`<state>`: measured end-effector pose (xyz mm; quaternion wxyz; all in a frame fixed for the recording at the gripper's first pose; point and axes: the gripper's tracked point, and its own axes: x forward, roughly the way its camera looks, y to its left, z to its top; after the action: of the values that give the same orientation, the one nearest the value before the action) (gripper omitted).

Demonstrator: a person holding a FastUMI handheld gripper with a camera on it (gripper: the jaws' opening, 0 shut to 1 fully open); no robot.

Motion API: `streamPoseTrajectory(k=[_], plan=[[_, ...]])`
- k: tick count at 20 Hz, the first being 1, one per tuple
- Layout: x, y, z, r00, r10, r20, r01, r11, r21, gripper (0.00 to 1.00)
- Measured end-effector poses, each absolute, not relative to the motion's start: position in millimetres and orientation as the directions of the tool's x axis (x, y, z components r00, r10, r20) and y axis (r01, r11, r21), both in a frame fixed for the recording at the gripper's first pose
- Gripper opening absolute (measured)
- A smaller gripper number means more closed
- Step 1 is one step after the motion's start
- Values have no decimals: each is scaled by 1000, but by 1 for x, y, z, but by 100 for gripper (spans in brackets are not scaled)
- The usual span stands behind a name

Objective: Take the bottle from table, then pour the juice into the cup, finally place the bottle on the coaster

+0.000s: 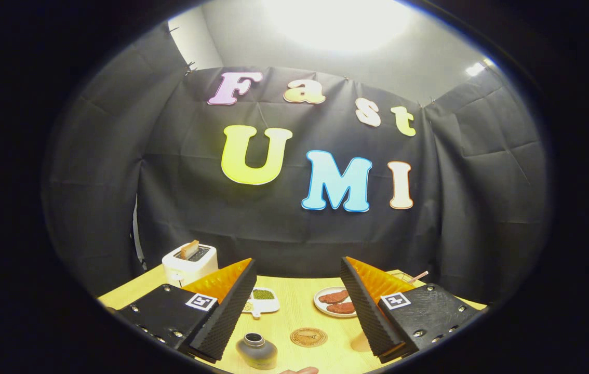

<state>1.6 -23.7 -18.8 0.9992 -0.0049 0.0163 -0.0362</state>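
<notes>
My gripper (298, 275) stands open high above the wooden table (294, 317), nothing between its ribbed black fingers (227, 311). Below and between the fingers, near the table's front, a small grey bottle (256, 351) with a dark open neck stands upright. A round brown coaster (308, 337) lies flat just to its right, apart from it. By the base of the right finger a pale rounded shape (359, 342) sits on the table, mostly hidden; I cannot tell whether it is the cup.
A white toaster (189, 262) with a slice of bread in it stands at the back left. A white dish with green bits (262, 300) and a plate with reddish meat pieces (337, 302) lie mid-table. A fingertip (299, 370) shows at the front edge. A pink straw (419, 276) pokes up far right.
</notes>
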Motion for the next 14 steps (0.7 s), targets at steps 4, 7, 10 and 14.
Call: streamPoseTrajectory(k=[4, 7, 10, 14], plan=[[4, -11, -43, 998, -51, -40, 50, 999, -20, 99], [4, 0, -62, 999, -27, -34, 27, 1000, -6, 99], [4, 11, -84, 999, 2, -32, -2, 1000, 16, 99], [2, 22, -104, 999, 40, -17, -39, 998, 39, 99]])
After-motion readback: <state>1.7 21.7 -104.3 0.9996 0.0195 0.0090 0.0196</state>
